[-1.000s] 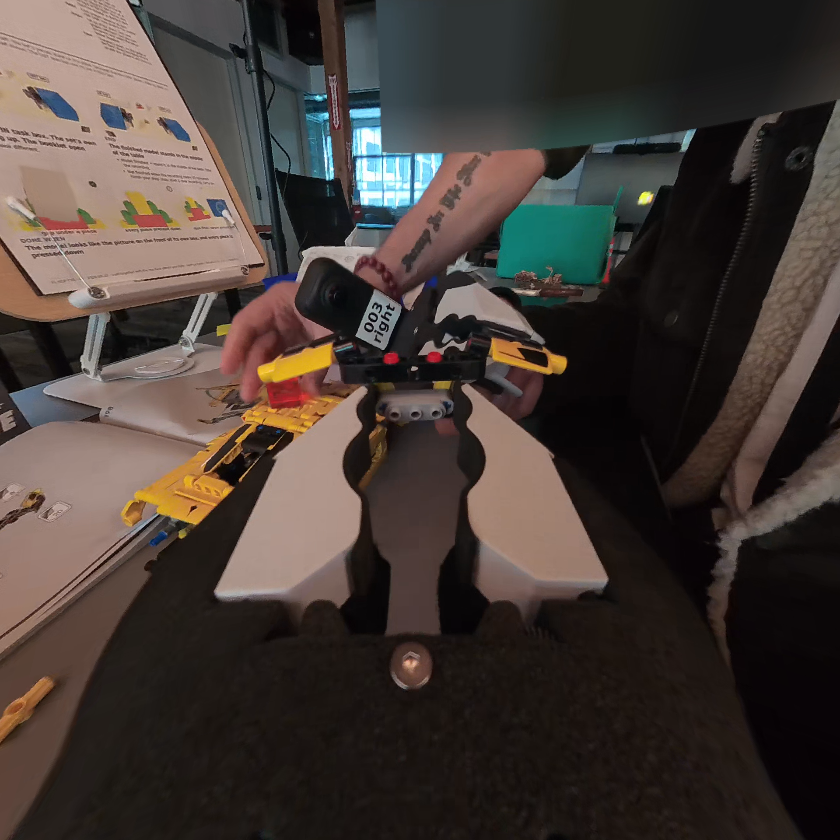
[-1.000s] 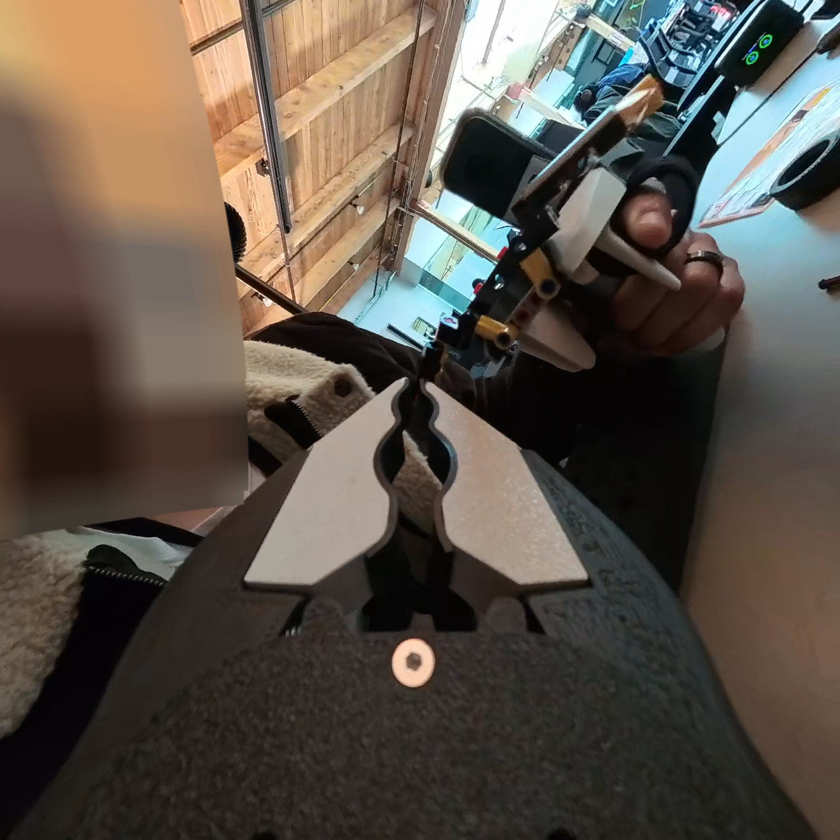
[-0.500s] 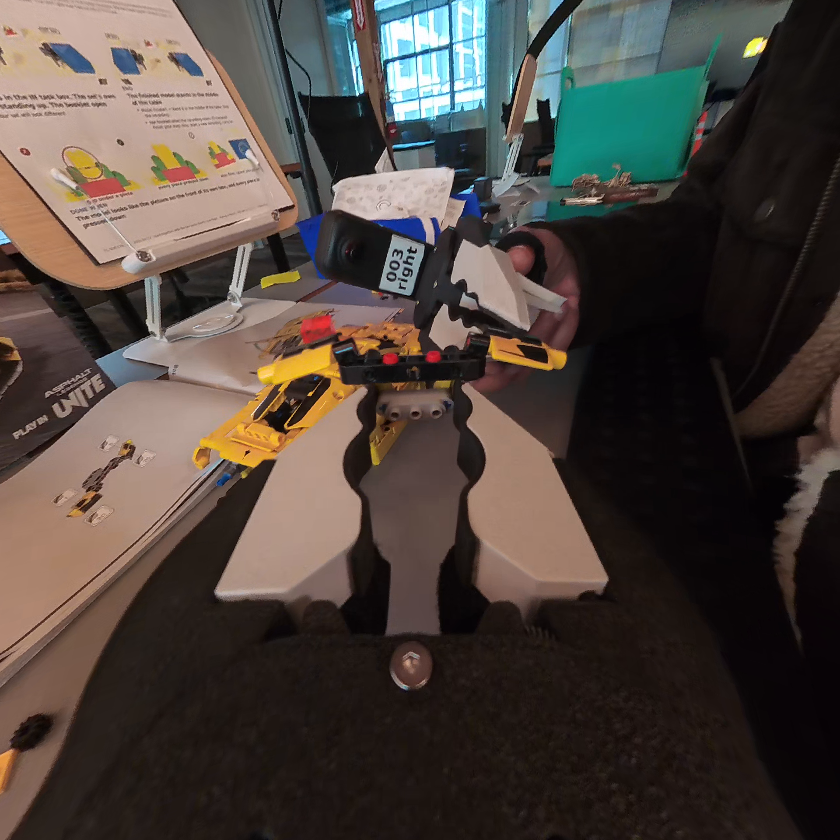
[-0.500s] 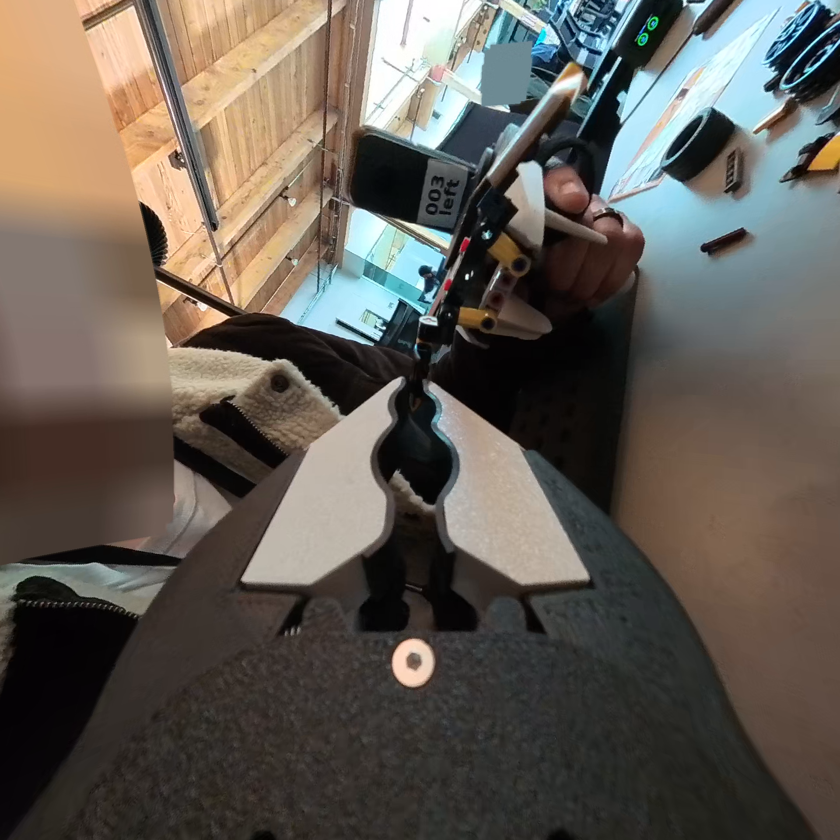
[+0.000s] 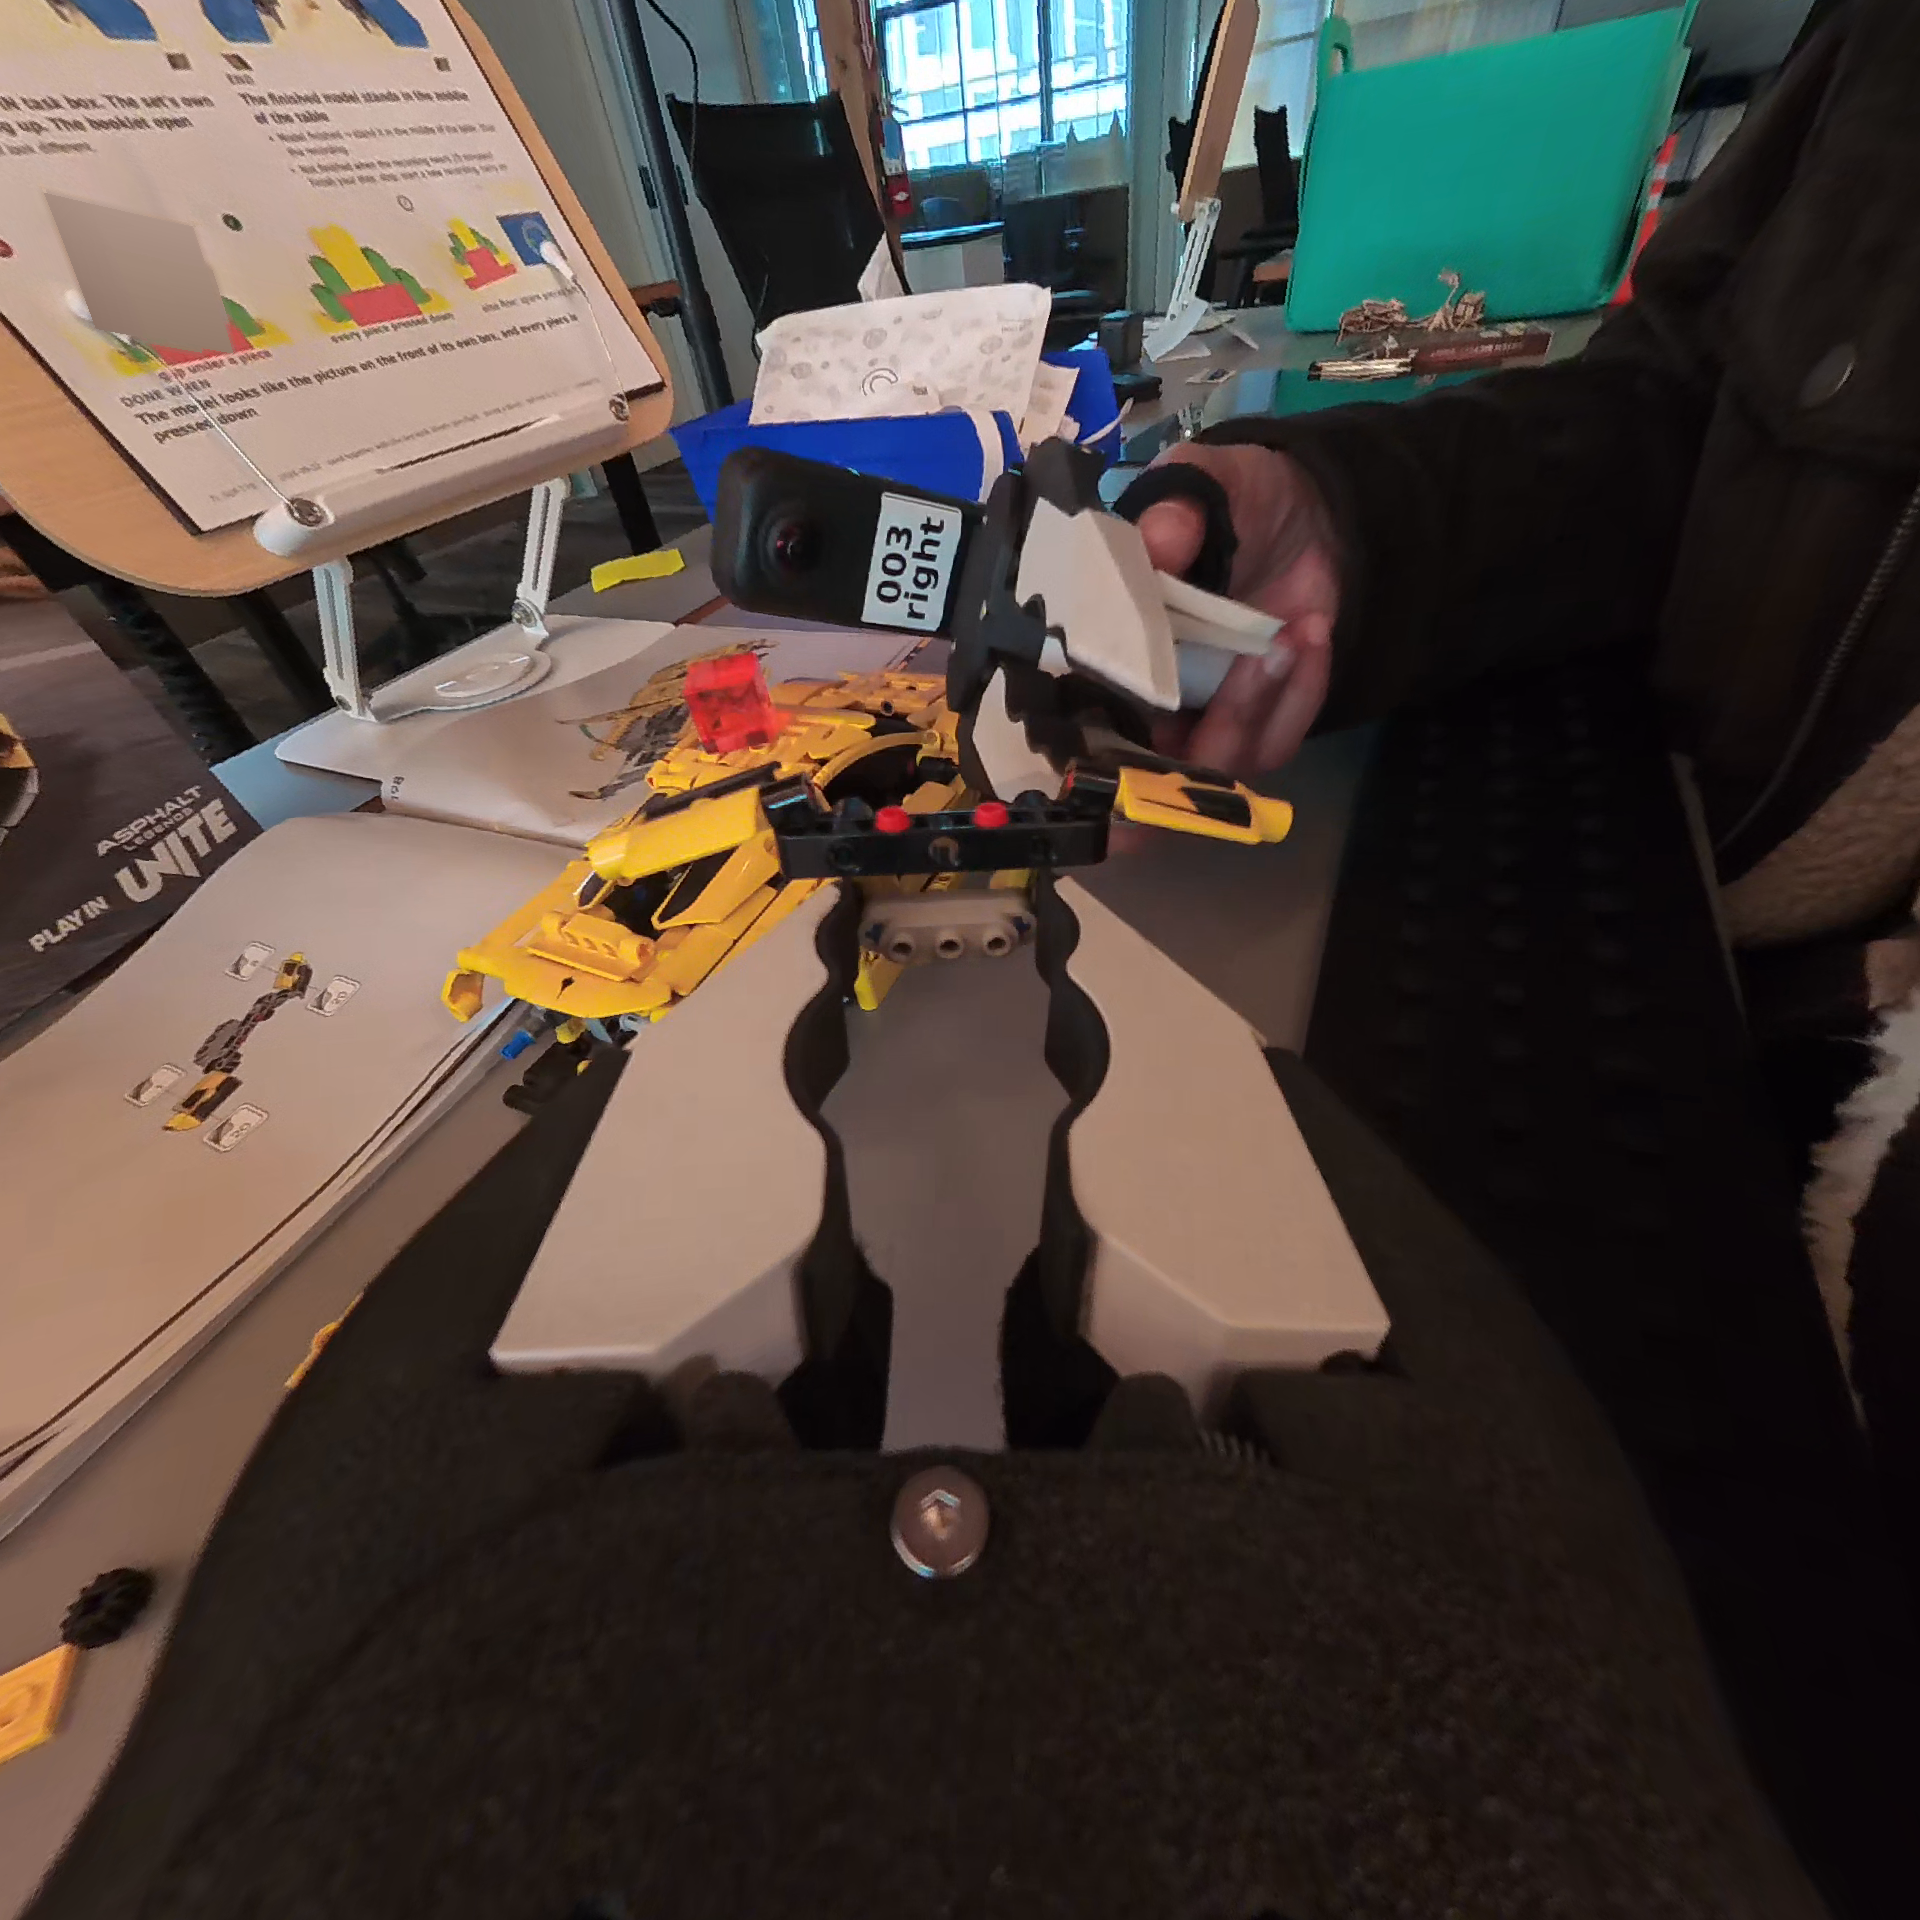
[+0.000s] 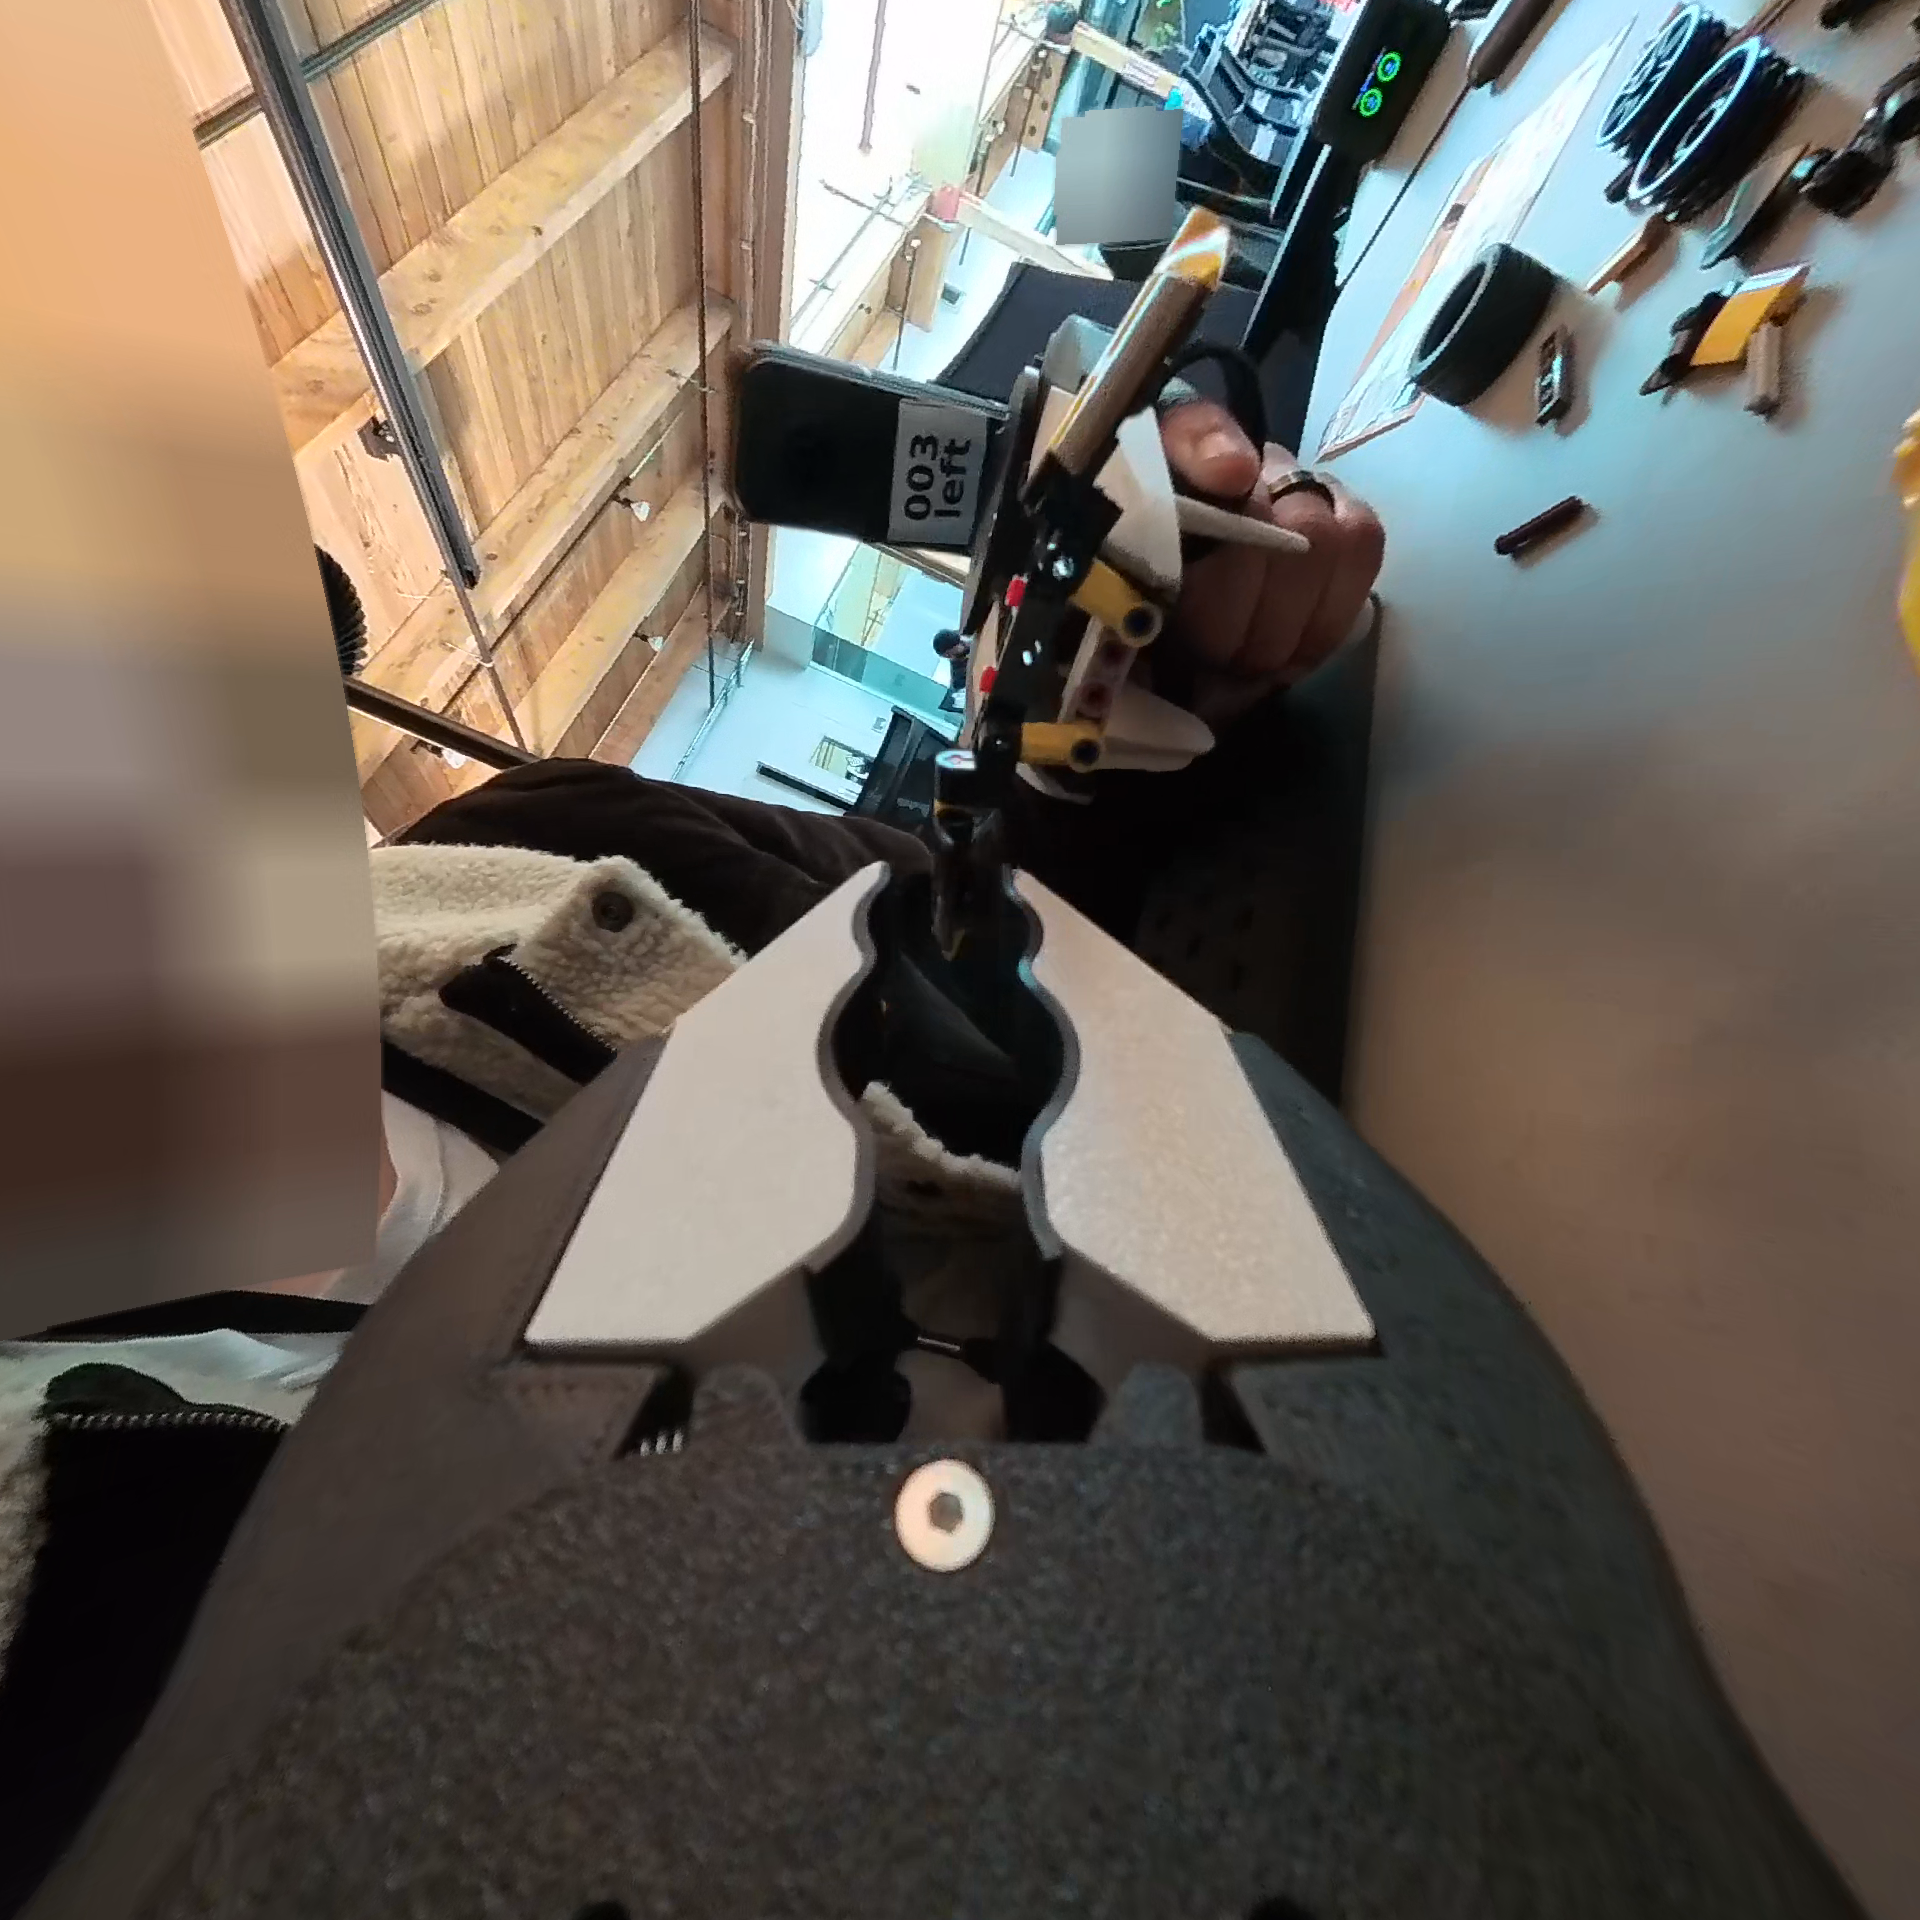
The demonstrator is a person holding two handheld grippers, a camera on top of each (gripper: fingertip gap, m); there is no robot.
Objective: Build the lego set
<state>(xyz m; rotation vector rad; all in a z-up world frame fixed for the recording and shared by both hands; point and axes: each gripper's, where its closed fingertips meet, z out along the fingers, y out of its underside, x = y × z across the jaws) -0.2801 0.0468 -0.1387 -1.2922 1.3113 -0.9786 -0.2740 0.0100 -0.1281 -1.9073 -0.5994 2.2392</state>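
Table edge point(image 5: 1195, 914) near; left tool point(image 5: 943, 914) clamps black-yellow subassembly point(image 5: 935, 836).

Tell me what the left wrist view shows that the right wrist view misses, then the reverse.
Only the left wrist view shows the yellow car body lying on the open instruction booklet, a clear red brick on top of it, and the instruction sheet on its stand.

Only the right wrist view shows loose black tyres and small parts on the table.

Both show the black-and-yellow subassembly clamped in the left gripper, with the right gripper at one end of it.
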